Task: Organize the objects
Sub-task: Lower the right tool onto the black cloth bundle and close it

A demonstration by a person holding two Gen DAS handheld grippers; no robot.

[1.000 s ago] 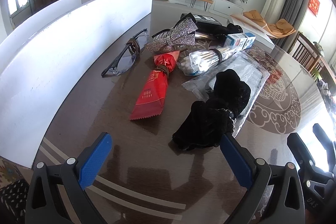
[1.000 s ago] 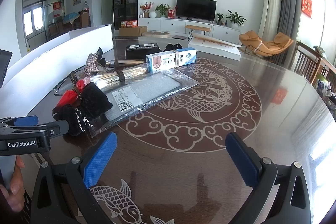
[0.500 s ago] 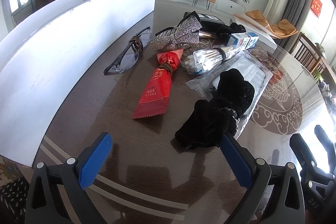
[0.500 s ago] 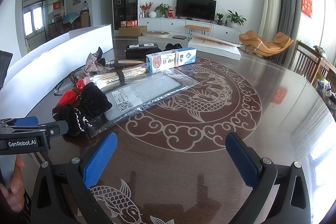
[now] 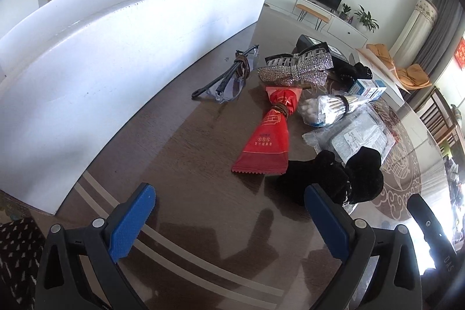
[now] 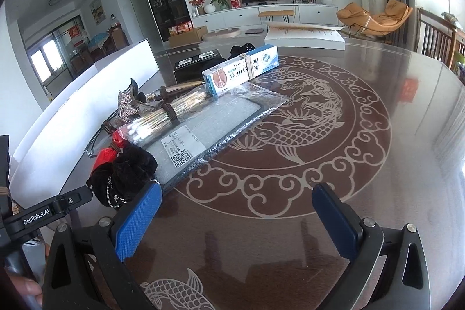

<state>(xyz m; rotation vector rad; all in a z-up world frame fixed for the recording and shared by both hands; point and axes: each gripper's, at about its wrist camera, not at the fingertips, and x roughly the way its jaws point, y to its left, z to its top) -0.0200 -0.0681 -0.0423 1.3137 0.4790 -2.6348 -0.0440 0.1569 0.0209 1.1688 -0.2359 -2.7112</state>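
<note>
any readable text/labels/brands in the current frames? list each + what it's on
"GenRobot.AI": on the left gripper body, seen in the right wrist view.
"DAS": on the black device at the left wrist view's right edge.
Toothpaste box: Chinese print, too blurred.
Red packet: small print, unreadable.
Plastic-bagged pad: white label with QR code, text too small.
</note>
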